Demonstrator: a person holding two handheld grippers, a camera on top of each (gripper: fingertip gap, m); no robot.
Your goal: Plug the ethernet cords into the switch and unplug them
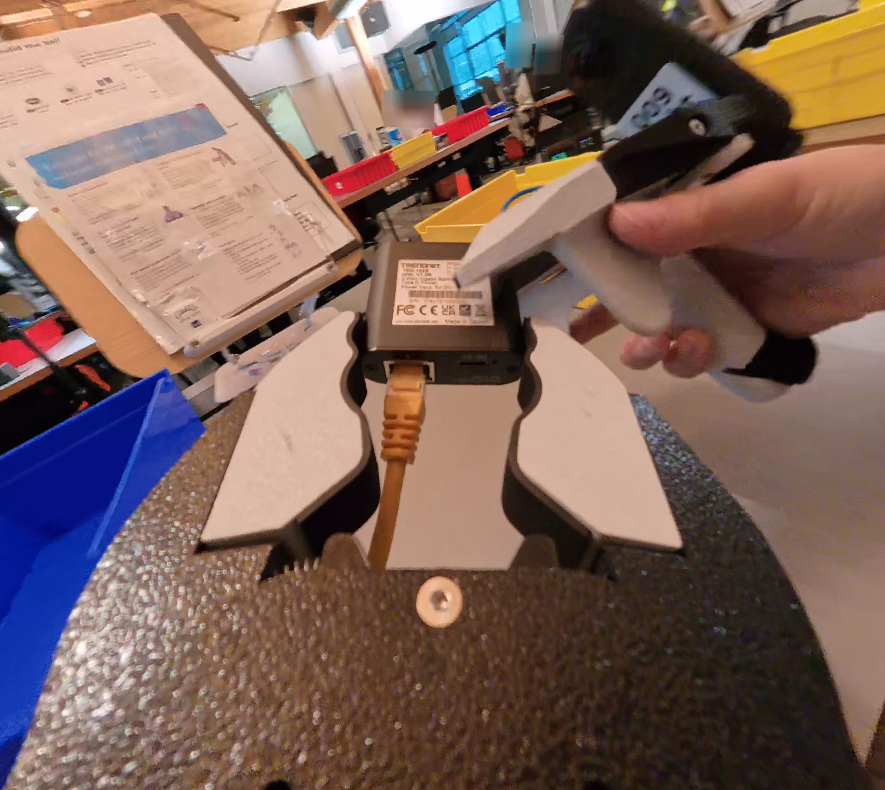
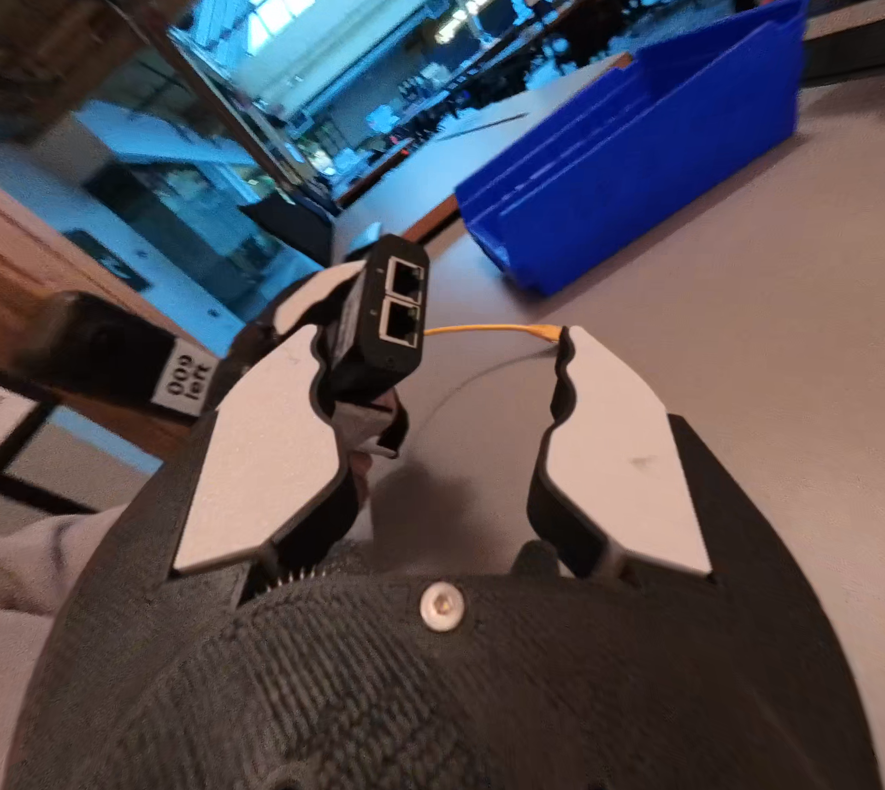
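My left gripper (image 1: 443,329) is shut on the black switch (image 1: 431,336) and holds it by its sides, off the table. An orange ethernet cord (image 1: 400,422) is plugged into the single port on the face towards me. In the right wrist view the switch (image 2: 364,365) shows two empty ports (image 2: 401,305), with a finger (image 2: 311,297) of the left gripper beside it. My right gripper (image 2: 440,336) is open and empty, just right of those ports. An orange cord (image 2: 493,328) lies on the table behind. In the left wrist view a right gripper finger (image 1: 536,221) hovers over the switch's label.
A blue bin (image 2: 646,144) stands on the grey table (image 2: 742,360), at my left in the left wrist view (image 1: 72,503). Yellow bins (image 1: 459,216) sit behind the switch. A laminated sheet on a stand (image 1: 158,173) leans at the left. A hand (image 1: 766,240) holds the right gripper. My left and right fingertips are right by each other.
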